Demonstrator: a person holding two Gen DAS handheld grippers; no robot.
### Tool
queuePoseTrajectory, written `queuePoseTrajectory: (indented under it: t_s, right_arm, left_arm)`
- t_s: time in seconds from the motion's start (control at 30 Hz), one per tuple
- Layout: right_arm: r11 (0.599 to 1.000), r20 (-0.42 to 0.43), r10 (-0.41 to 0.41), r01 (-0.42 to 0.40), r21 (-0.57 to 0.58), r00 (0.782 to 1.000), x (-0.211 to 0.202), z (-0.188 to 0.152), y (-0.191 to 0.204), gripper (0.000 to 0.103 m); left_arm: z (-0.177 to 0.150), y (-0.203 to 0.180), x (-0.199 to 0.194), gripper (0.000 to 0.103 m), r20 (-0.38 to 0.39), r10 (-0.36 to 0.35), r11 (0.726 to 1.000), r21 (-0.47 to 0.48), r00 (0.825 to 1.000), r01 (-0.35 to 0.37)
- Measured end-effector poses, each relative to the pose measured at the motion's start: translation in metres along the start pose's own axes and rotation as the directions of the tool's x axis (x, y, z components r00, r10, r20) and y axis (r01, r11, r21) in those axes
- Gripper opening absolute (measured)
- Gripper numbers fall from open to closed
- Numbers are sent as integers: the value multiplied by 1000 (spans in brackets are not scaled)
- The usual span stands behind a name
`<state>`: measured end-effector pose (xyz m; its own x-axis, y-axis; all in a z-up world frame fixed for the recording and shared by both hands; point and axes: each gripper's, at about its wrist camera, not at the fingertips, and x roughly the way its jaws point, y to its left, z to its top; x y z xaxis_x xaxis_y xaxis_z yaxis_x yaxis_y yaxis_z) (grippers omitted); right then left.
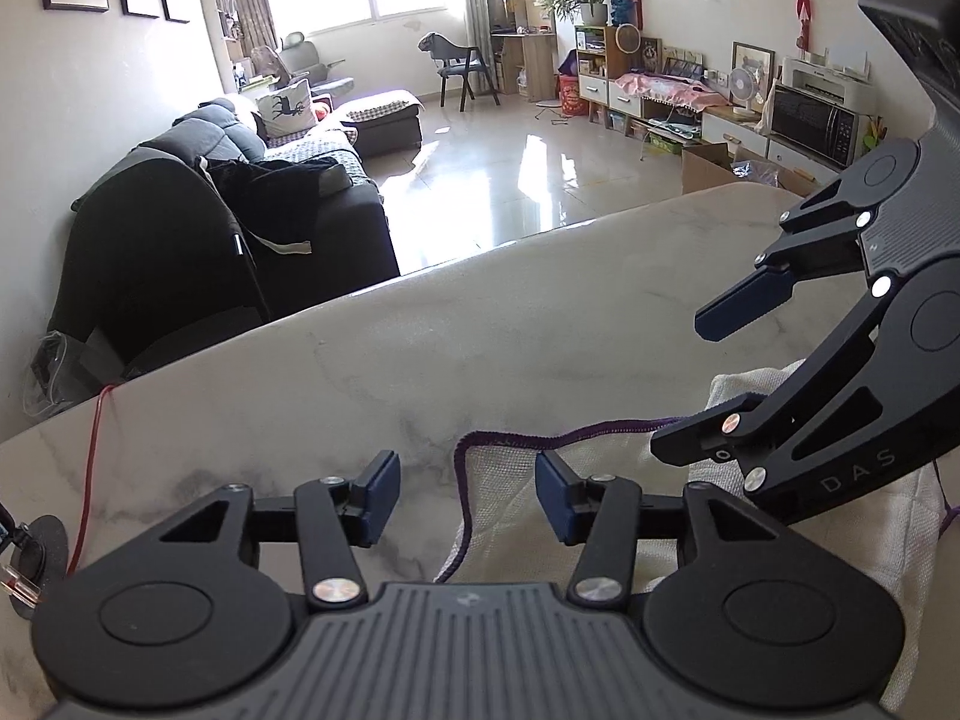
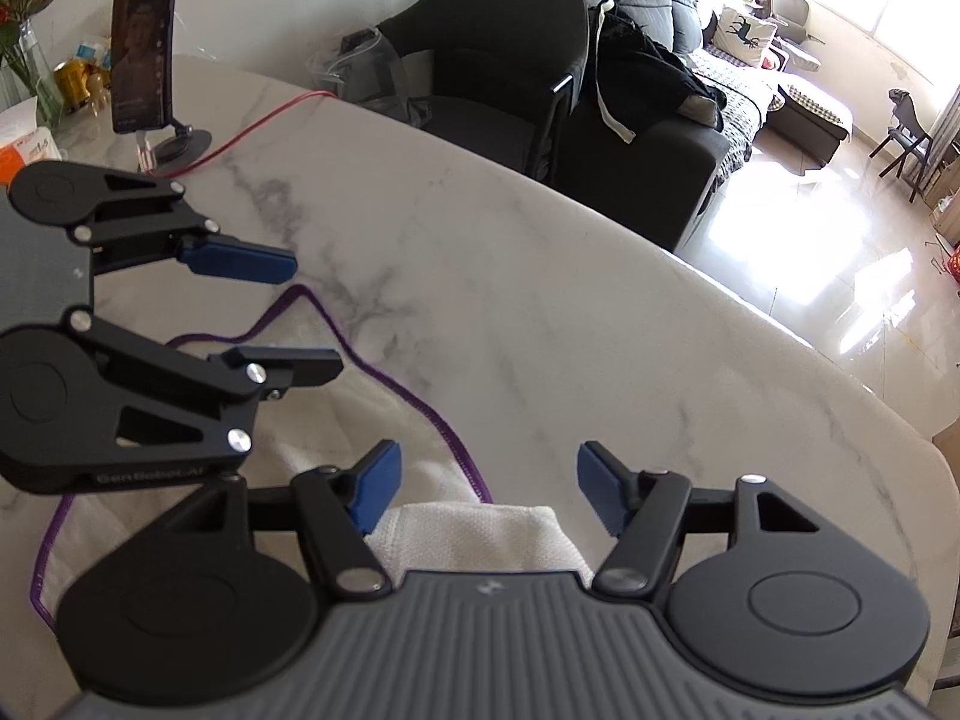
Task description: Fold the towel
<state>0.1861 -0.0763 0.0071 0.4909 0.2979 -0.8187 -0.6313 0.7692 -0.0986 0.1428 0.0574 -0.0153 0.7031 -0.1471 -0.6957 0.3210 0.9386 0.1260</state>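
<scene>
Towel [image 2: 480, 531], white with purple edging, lies rumpled on the marble table [image 2: 540, 300] near its front edge. Left gripper [image 1: 467, 495] hovers over the towel's left edge, jaws spread, grasping nothing. Right gripper [image 2: 489, 492] is just beside it over the right part, jaws likewise spread. Phone on stand [image 2: 144, 42] far left.

The left matte-black two-finger claw [image 1: 467, 498] has a ribbed grey body, round black pivot discs, silver screw heads on its linkage arms and dark blue rectangular finger pads [image 1: 384, 495]. The right matte-black two-finger claw [image 2: 487, 491] is built alike, with blue ridged pads [image 2: 381, 489]; pale lettering marks each claw's side.
</scene>
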Motion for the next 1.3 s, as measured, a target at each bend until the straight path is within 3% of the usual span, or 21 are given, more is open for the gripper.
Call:
queuePoseTrajectory:
  t_s: [0.03,0.07,0.17,0.37,0.67,0.7,0.77,0.83,1.07,1.3]
  right_arm:
    - [1000,1,0,0,-3,1000,-1,0,0,70]
    - [1000,1,0,0,-6,1000,-1,0,-1,70]
    - [1000,5,5,-5,-19,1000,-2,1,-1,71]
    - [999,7,19,-19,-39,1000,3,4,-2,71]
    - [992,5,97,-96,-84,995,17,16,3,69]
    - [991,-3,110,-110,-81,994,19,17,2,65]
    - [988,-17,133,-134,-78,991,20,18,2,45]
    - [985,-28,158,-160,-71,987,19,20,1,8]
    - [993,59,58,-51,-110,997,-8,19,12,5]
    - [978,193,-60,96,-185,979,-52,24,31,5]
  left_arm:
    - [-1,1,2,9,-6,-8,1000,-7,1000,8]
    - [-1,2,3,5,-12,-14,1000,-14,1000,14]
    - [-3,4,1,3,20,-9,999,-37,1000,10]
    - [-7,4,-22,2,153,-23,997,-71,988,34]
    - [-5,-4,-55,2,252,-12,997,-71,968,31]
    - [-4,-4,-57,2,257,-10,997,-70,966,29]
    - [-2,-5,-60,1,262,-7,997,-70,965,26]
    - [-1,-5,-59,1,255,-4,997,-72,967,23]
    - [-2,-3,-54,1,223,30,996,-94,974,-9]
    - [-1,2,-62,1,240,35,994,-109,970,-9]
